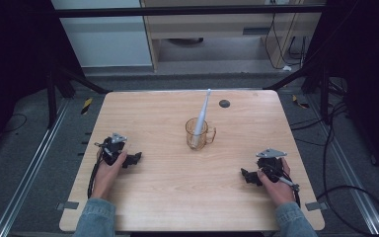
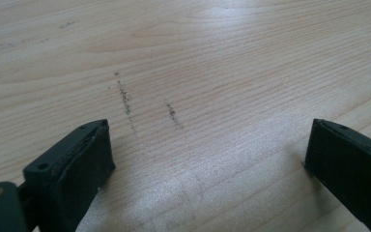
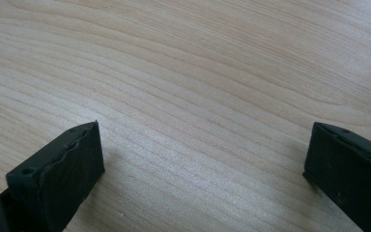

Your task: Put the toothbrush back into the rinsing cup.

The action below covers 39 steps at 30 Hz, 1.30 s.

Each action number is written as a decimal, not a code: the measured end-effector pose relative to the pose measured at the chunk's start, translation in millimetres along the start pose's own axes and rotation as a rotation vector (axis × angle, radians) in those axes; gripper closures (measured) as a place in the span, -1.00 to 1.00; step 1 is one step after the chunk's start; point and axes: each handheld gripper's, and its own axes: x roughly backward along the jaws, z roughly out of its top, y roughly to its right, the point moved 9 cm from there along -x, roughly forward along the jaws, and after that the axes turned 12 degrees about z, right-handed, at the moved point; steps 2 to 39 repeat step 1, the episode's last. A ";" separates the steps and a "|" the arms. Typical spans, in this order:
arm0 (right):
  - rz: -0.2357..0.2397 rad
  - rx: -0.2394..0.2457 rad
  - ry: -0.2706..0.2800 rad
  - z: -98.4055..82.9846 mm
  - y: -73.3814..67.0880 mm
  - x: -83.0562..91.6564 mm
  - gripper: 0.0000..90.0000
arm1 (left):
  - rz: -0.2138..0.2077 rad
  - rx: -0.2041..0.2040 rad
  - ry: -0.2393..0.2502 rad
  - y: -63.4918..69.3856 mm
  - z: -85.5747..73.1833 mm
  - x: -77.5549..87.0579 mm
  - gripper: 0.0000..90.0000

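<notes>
A clear amber mug (image 1: 200, 134) stands upright near the middle of the wooden table (image 1: 153, 197), handle to the right. A pale blue-white toothbrush (image 1: 202, 116) leans in it, its head pointing up and back. My left gripper (image 1: 134, 159) rests on the table at the left, well apart from the mug. Its jaws stand wide open over bare wood (image 2: 207, 145). My right gripper (image 1: 247, 175) rests at the right, nearer the front edge. Its jaws are also wide open with nothing between them (image 3: 203, 159).
A small dark round disc (image 1: 224, 103) lies near the table's back edge. Short pencil-like marks (image 2: 125, 99) streak the wood ahead of the left gripper. Black frame legs and cables stand around the table on the grey floor.
</notes>
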 end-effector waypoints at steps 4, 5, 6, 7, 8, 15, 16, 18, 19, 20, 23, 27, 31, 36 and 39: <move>0.000 0.000 0.000 0.0 0.0 0.0 -0.99 | 0.003 0.004 -0.005 -0.4 -0.1 -0.6 -0.99; 0.000 0.000 0.000 0.0 0.0 0.0 -0.99 | 0.003 0.004 -0.005 -0.4 -0.1 -0.6 -0.99; 0.000 0.000 0.000 0.0 0.0 0.0 -0.99 | 0.003 0.004 -0.005 -0.4 -0.1 -0.6 -0.99; 0.000 0.000 0.000 0.0 0.0 0.0 -0.99 | 0.003 0.004 -0.005 -0.4 -0.1 -0.6 -0.99; 0.000 0.000 0.000 0.0 0.0 0.0 -0.99 | 0.003 0.004 -0.005 -0.4 -0.1 -0.6 -0.99; 0.000 0.000 0.000 0.0 0.0 0.0 -0.99 | 0.003 0.004 -0.005 -0.4 -0.1 -0.6 -0.99; 0.000 0.000 0.000 0.0 0.0 0.0 -0.99 | 0.003 0.004 -0.005 -0.4 -0.1 -0.6 -0.99; 0.000 0.000 0.000 0.0 0.0 0.0 -0.99 | 0.003 0.004 -0.005 -0.4 -0.1 -0.6 -0.99; 0.000 0.000 0.000 0.0 0.0 0.0 -0.99 | 0.003 0.004 -0.005 -0.4 -0.1 -0.6 -0.99; 0.000 0.000 0.000 0.0 0.0 0.0 -0.99 | 0.003 0.004 -0.005 -0.4 -0.1 -0.6 -0.99; 0.000 0.000 0.000 0.0 0.0 0.0 -0.99 | 0.003 0.004 -0.005 -0.4 -0.1 -0.6 -0.99; 0.000 0.000 0.000 0.0 0.0 0.0 -0.99 | 0.003 0.004 -0.005 -0.4 -0.1 -0.6 -0.99; 0.000 0.000 0.000 0.0 0.0 0.0 -0.99 | 0.003 0.004 -0.005 -0.4 -0.1 -0.6 -0.99; 0.000 0.000 0.000 0.0 0.0 0.0 -0.99 | 0.003 0.004 -0.005 -0.4 -0.1 -0.6 -0.99; 0.000 0.000 0.000 0.0 0.0 0.0 -0.99 | 0.003 0.004 -0.005 -0.4 -0.1 -0.6 -0.99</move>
